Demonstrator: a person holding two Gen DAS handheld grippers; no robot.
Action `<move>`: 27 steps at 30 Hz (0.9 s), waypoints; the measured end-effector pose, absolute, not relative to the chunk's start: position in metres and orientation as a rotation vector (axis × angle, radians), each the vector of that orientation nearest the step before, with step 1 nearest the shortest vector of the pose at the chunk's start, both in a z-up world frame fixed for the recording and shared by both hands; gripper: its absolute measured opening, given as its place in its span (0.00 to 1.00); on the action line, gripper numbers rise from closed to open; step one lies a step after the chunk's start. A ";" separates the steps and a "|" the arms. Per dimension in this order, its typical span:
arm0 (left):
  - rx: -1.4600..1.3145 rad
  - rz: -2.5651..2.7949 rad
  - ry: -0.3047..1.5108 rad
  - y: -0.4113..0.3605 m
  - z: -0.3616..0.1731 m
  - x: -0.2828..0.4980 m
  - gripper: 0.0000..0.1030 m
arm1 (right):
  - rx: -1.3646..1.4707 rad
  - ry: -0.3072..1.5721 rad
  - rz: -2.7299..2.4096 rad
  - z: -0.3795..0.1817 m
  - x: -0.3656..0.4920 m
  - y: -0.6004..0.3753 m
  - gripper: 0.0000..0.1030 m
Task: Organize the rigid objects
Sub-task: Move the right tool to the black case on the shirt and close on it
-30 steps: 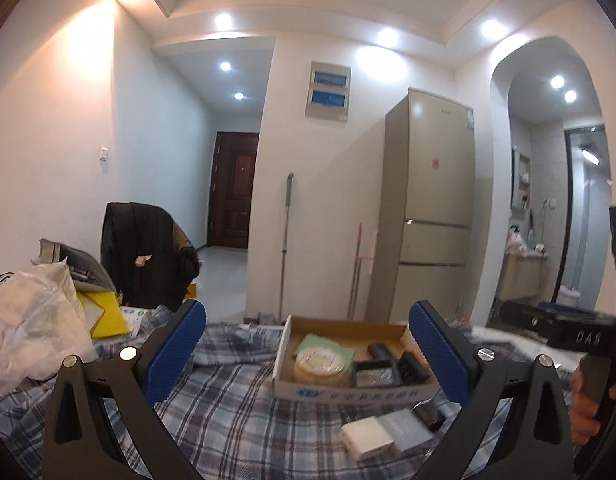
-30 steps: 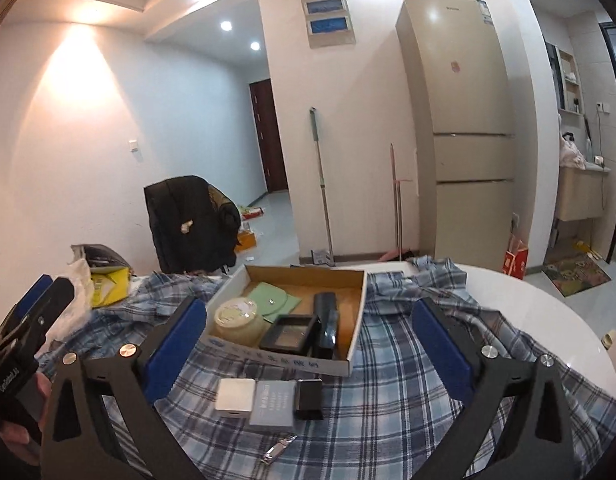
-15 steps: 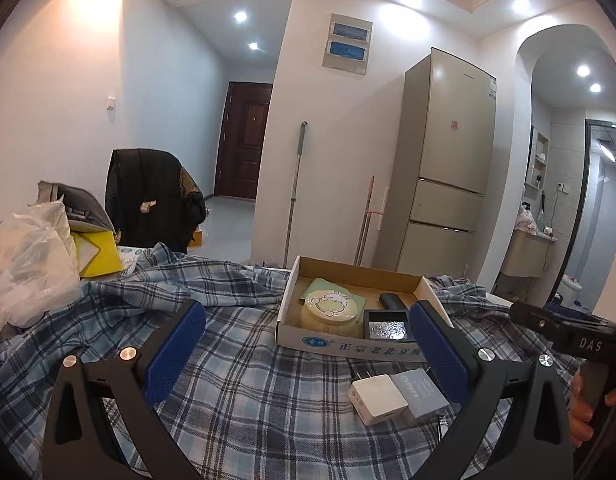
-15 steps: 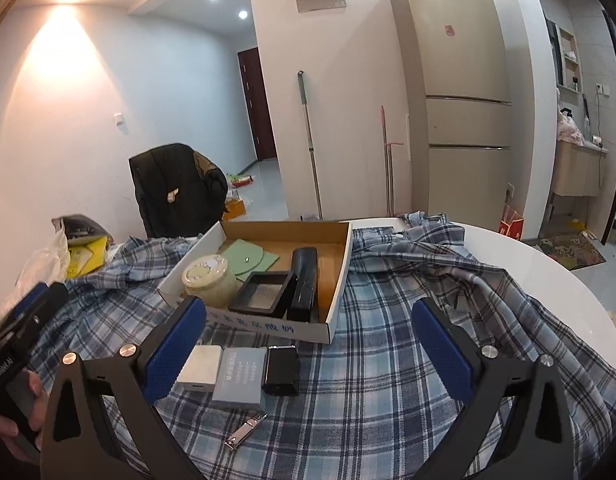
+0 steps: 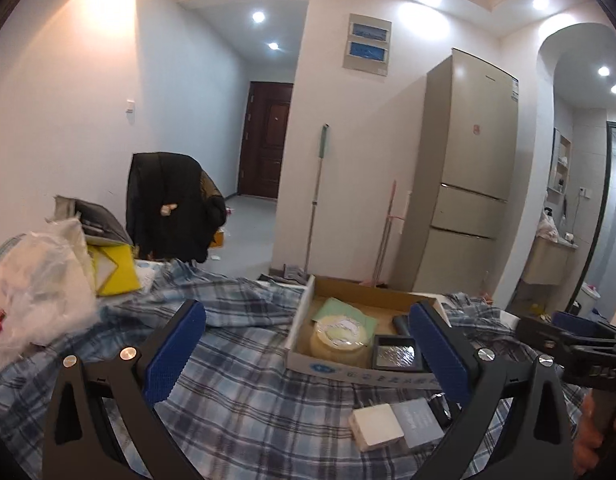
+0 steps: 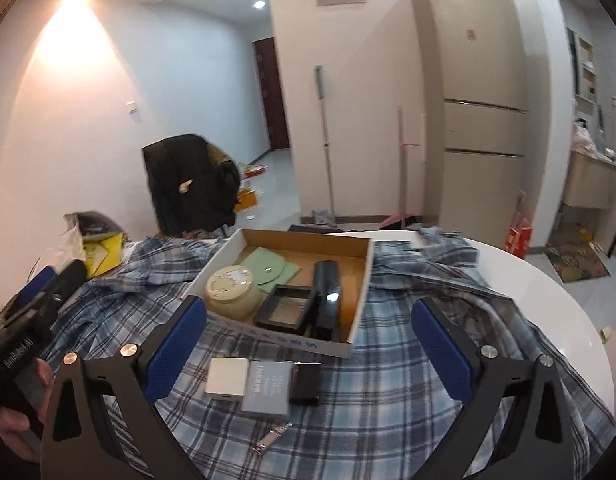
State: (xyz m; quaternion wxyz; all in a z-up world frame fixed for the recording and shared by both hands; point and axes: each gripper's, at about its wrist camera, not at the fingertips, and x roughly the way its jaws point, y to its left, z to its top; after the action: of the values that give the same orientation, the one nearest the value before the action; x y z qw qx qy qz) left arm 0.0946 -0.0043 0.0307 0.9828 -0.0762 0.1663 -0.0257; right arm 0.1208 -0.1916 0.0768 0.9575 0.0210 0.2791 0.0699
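A cardboard box [image 6: 359,280] on the plaid cloth holds a round cream jar [image 6: 230,290], a green pouch [image 6: 270,268], a black square case [image 6: 286,312] and a black oblong case [image 6: 327,292]. In front of it lie a white square block [image 6: 227,376], a grey card box [image 6: 266,388], a small black box [image 6: 306,383] and a nail clipper [image 6: 272,438]. My right gripper [image 6: 308,352] is open above these, holding nothing. My left gripper [image 5: 308,356] is open and empty, left of the box [image 5: 298,320]; the white block [image 5: 376,426] and grey box [image 5: 417,420] lie by its right finger.
A blue plaid cloth [image 6: 407,400] covers a round white table [image 6: 547,304]. At the left are a white plastic bag [image 5: 32,280], a yellow packet [image 5: 112,268] and a chair with a black jacket [image 5: 168,204]. A fridge [image 5: 463,184] and mop [image 5: 315,200] stand behind.
Both grippers have shifted over the table and the views have tilted; the right one now looks down closer on the loose items before the box. Both stay open and empty.
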 end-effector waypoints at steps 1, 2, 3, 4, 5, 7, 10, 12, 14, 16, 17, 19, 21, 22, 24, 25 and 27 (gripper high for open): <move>-0.160 -0.054 0.346 -0.007 0.025 0.098 1.00 | 0.027 0.579 0.138 0.071 0.125 -0.187 0.77; -0.171 -0.048 0.351 -0.009 0.020 0.102 1.00 | 0.002 0.595 0.131 0.063 0.130 -0.181 0.74; -0.180 -0.037 0.342 -0.009 0.017 0.102 1.00 | -0.022 0.610 0.129 0.055 0.133 -0.177 0.67; -0.180 -0.025 0.323 -0.009 0.012 0.102 1.00 | -0.044 0.632 0.131 0.046 0.137 -0.173 0.62; -0.155 -0.032 0.311 -0.009 0.008 0.102 1.00 | -0.053 0.655 0.133 0.039 0.139 -0.172 0.55; -0.088 -0.030 0.286 -0.011 0.001 0.104 1.00 | -0.040 0.704 0.144 0.025 0.146 -0.174 0.46; -0.095 -0.045 0.330 -0.009 -0.007 0.112 1.00 | -0.002 0.768 0.135 0.009 0.155 -0.181 0.46; -0.088 -0.040 0.344 -0.010 -0.008 0.116 1.00 | 0.008 0.811 0.139 -0.002 0.160 -0.184 0.46; -0.068 -0.006 0.347 -0.012 -0.010 0.115 1.00 | 0.016 0.854 0.144 -0.012 0.165 -0.185 0.46; -0.061 -0.017 0.336 -0.014 -0.010 0.113 1.00 | 0.025 0.886 0.142 -0.020 0.168 -0.187 0.46; -0.053 -0.019 0.330 -0.015 -0.010 0.112 1.00 | 0.032 0.903 0.150 -0.023 0.169 -0.187 0.46; -0.029 -0.026 0.317 -0.020 -0.009 0.109 1.00 | 0.028 0.930 0.147 -0.029 0.171 -0.185 0.45; -0.007 -0.040 0.313 -0.025 -0.009 0.108 1.00 | 0.021 0.939 0.142 -0.032 0.172 -0.183 0.37; 0.001 -0.045 0.313 -0.027 -0.009 0.108 1.00 | 0.022 0.946 0.145 -0.034 0.172 -0.183 0.34; 0.010 -0.040 0.313 -0.029 -0.009 0.107 1.00 | 0.026 0.954 0.142 -0.035 0.174 -0.183 0.32; 0.009 -0.036 0.316 -0.028 -0.009 0.108 1.00 | 0.030 0.959 0.139 -0.037 0.174 -0.184 0.28; -0.004 -0.034 0.325 -0.026 -0.009 0.110 1.00 | 0.039 0.962 0.137 -0.037 0.174 -0.186 0.28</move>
State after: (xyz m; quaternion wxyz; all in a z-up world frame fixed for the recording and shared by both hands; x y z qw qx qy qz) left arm 0.1097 -0.0256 -0.0093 0.9866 -0.0020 0.1620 -0.0171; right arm 0.1745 -0.1865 -0.0370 0.8840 0.0187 0.4623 0.0659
